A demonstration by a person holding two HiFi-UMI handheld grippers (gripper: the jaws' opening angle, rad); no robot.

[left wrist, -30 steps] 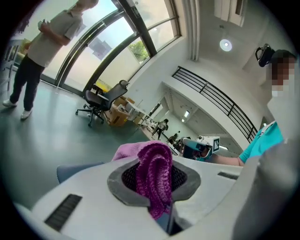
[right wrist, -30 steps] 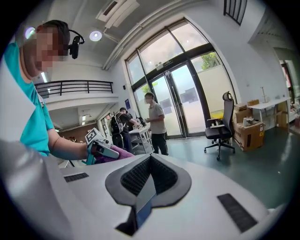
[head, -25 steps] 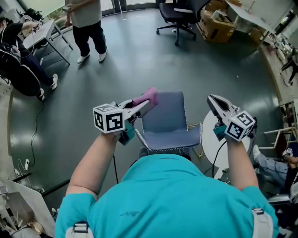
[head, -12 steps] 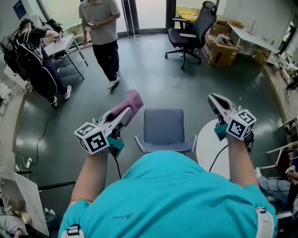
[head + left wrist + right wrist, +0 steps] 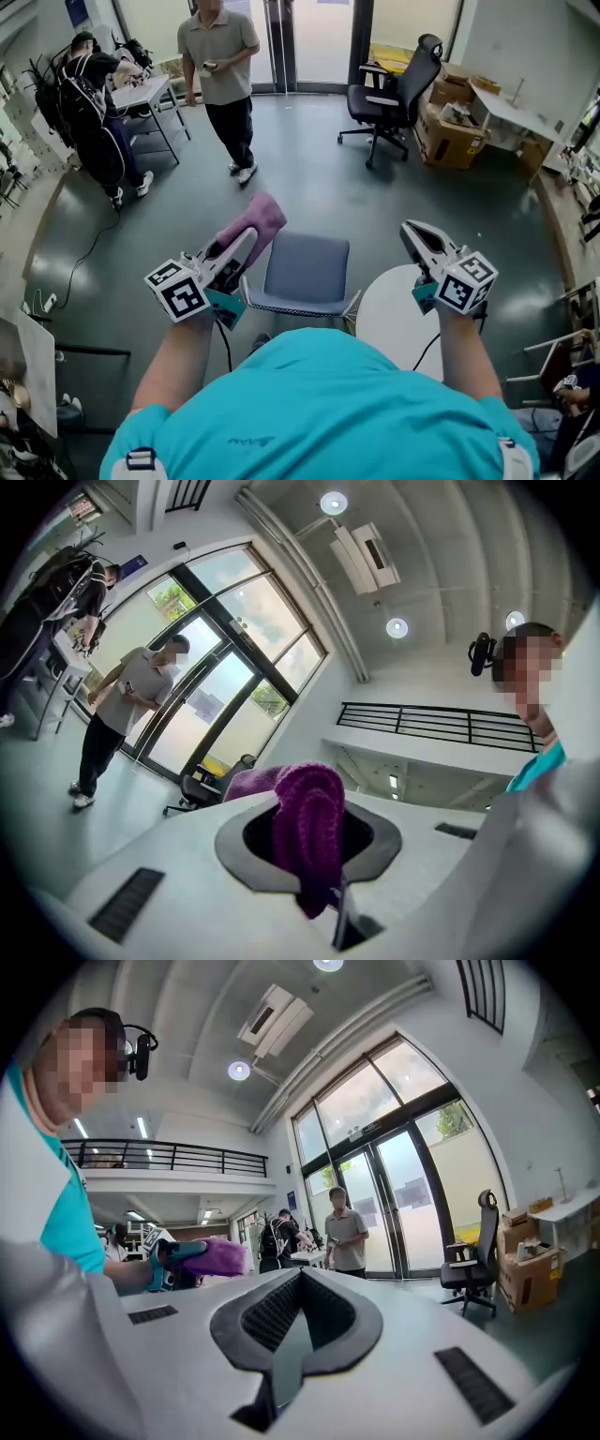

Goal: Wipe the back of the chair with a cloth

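Observation:
A blue-grey chair (image 5: 305,272) stands just ahead of me in the head view, seat facing me. My left gripper (image 5: 246,239) hangs above the chair's left edge, shut on a folded purple cloth (image 5: 254,223). That cloth (image 5: 309,832) fills the jaws in the left gripper view, which points upward at the ceiling. My right gripper (image 5: 414,235) is raised to the right of the chair, shut with nothing in it. The right gripper view also catches the purple cloth (image 5: 214,1256) at its left.
A white round table (image 5: 394,314) sits right of the chair. A person (image 5: 223,80) stands on the grey floor ahead. A black office chair (image 5: 396,94) and cardboard boxes (image 5: 450,131) are at the far right, another person and a desk (image 5: 141,98) at the far left.
Both grippers have tilted upward and the view has lifted toward the room. The left gripper with the cloth drew left and off the chair's backrest. The standing person has stepped closer.

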